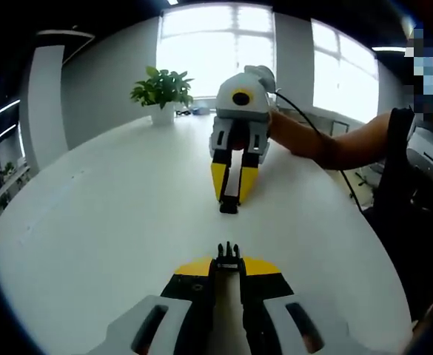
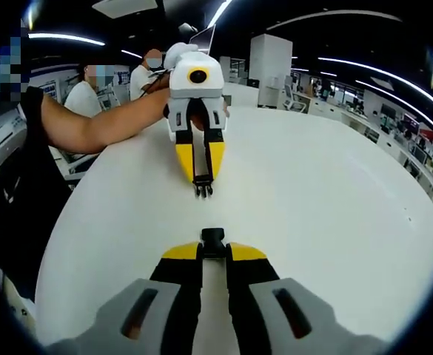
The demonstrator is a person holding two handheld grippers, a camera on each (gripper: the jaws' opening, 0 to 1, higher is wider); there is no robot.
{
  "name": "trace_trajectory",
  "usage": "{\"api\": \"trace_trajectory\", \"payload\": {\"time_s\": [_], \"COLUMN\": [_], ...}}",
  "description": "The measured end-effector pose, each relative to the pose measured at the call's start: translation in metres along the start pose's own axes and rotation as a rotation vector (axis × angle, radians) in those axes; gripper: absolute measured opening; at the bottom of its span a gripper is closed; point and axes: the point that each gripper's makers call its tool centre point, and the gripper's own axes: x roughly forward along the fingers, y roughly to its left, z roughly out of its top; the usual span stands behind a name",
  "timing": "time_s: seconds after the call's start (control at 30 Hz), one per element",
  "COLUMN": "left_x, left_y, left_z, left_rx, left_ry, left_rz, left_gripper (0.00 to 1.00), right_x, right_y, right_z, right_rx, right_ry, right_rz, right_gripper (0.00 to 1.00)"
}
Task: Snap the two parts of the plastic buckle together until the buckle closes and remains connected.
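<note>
A wide white table point(image 1: 90, 222) is seen beneath both tools, with a potted plant point(image 1: 163, 92) set far back near the windows in the left gripper view. Over the table the two grippers are held nose to nose, each carried on a person's bare forearm point(image 2: 105, 122).

In the left gripper view the left gripper point(image 1: 229, 262) is closed narrowly on the pronged buckle half point(image 1: 229, 255), whose prongs stick out past the yellow tips toward the right gripper point(image 1: 230, 201). In the right gripper view the right gripper point(image 2: 213, 248) is clamped on the socket buckle half point(image 2: 213, 237), a squarish black piece projecting forward; across the gap the pronged half is seen hanging from the opposite jaws.

Both halves are thus held just above the table, apart, with bare tabletop between them. Their long axes are judged to lie nearly on one line, prongs facing socket mouth, so the coming move appears to turn on a straight closing along that shared axis. Neither hand looks clearly nearer; a slight sideways offset would have to be corrected before insertion
</note>
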Motion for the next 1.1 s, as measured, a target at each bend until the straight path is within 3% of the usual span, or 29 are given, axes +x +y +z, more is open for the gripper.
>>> {"api": "trace_trajectory", "payload": {"time_s": [0.3,0.83,1.1], "left_x": [0.0001,0.0015,0.0051], "left_y": [0.0014,-0.0007,-0.0035], "left_z": [-0.003,-0.0016,0.0003], "left_rx": [-0.001,0.037,-0.026], "left_ry": [0.032,0.022,-0.012], "left_rz": [0.012,-0.002,-0.044], "left_gripper": [0.1,0.1,0.1], "right_x": [-0.0002,0.0,0.0006], "right_y": [-0.0005,0.0003,0.0015], "right_z": [-0.0002,-0.0002,0.0004], "right_rx": [0.006,0.013,0.011], "right_ry": [0.0,-0.004,-0.007], "right_rz": [0.001,0.003,0.01], "right_gripper": [0.12,0.12,0.12]}}
